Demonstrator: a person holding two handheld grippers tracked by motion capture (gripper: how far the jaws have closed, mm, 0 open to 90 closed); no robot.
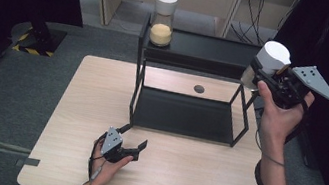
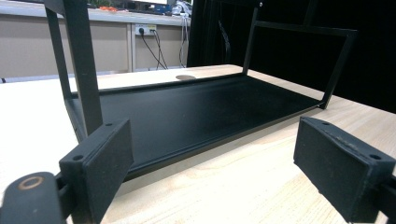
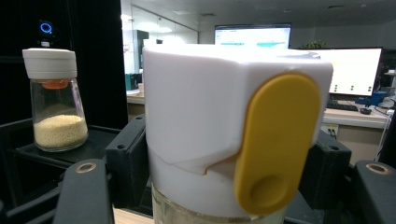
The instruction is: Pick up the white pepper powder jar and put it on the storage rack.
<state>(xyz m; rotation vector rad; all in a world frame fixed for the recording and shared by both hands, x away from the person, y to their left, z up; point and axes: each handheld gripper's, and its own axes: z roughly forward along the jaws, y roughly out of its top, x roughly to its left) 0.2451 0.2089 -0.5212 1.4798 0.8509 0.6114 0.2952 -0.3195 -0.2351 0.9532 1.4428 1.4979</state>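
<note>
Up at the right end of the black two-tier shelf rack (image 1: 194, 52), the right hand-held gripper (image 1: 263, 74) pinches a glass jar with a white cap (image 1: 271, 57), its jaws pressed against both sides of the cap. The jar hangs in the air beside the rack's upper shelf, at its right edge, held above the tabletop (image 1: 89, 105). From the right gripper view, that white cap (image 3: 205, 126) sits squarely between the black pads, and a yellow flip tab (image 3: 275, 140) faces the camera on the cap's right side; a strip of clear glass shows just below.

Over on the left part of the upper shelf stands a second shaker jar (image 1: 163, 19), upright, white-capped, partly filled with pale yellow grains. It appears again in the right gripper view (image 3: 55, 100), well apart from the held jar.

Down low, the left hand-held gripper (image 1: 131, 143) rests on the tabletop in front of the rack, jaws spread wide and holding nothing. Its own view looks across the rack's bare lower shelf (image 2: 196, 107), with the pads (image 2: 109, 163) apart on either side.
</note>
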